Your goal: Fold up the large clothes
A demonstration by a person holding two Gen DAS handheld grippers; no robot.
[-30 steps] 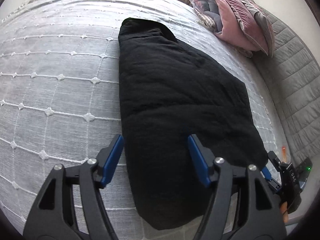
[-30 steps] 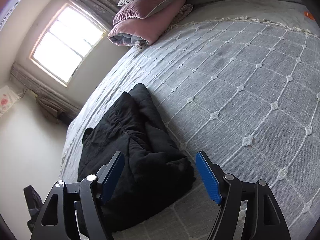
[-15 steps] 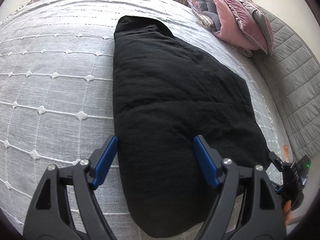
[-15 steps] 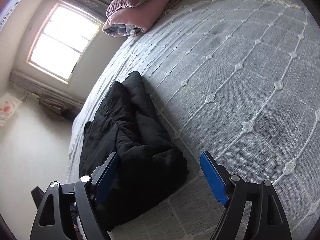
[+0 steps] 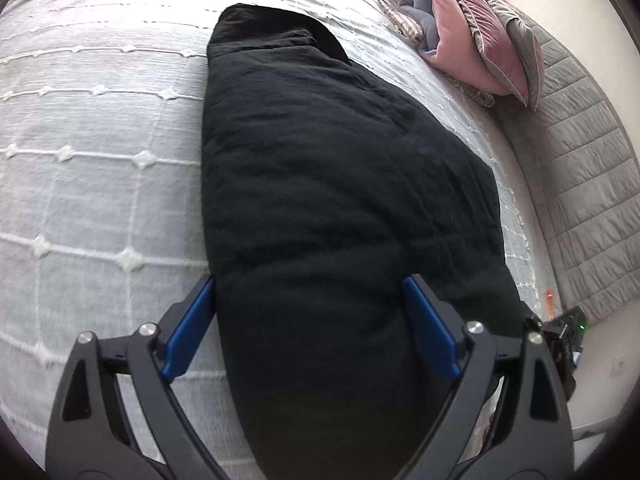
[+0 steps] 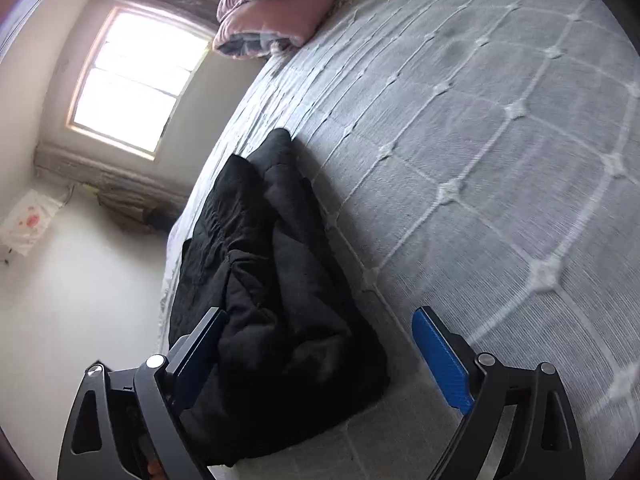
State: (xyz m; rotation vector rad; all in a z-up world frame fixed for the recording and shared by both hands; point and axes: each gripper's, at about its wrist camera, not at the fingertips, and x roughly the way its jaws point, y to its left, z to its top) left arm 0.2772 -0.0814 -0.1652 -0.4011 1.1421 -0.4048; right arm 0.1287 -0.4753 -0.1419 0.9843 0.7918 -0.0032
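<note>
Black padded garment (image 5: 344, 208) lies between the spread blue pads of the left claw (image 5: 310, 326), which hangs over its near end, gripping nothing. Right claw (image 6: 320, 354) is likewise wide apart above the garment's bunched corner (image 6: 280, 320). It rests on the bed's grey tufted bedspread (image 5: 80, 184), with pink folded bedding (image 5: 468, 36) beyond, by the window (image 6: 136, 80).

grey quilted bedspread (image 6: 500, 128), pink folded bedding (image 5: 460, 36), bright window (image 6: 136, 80), pale walls (image 6: 60, 300), grey padded headboard (image 5: 580, 184)
</note>
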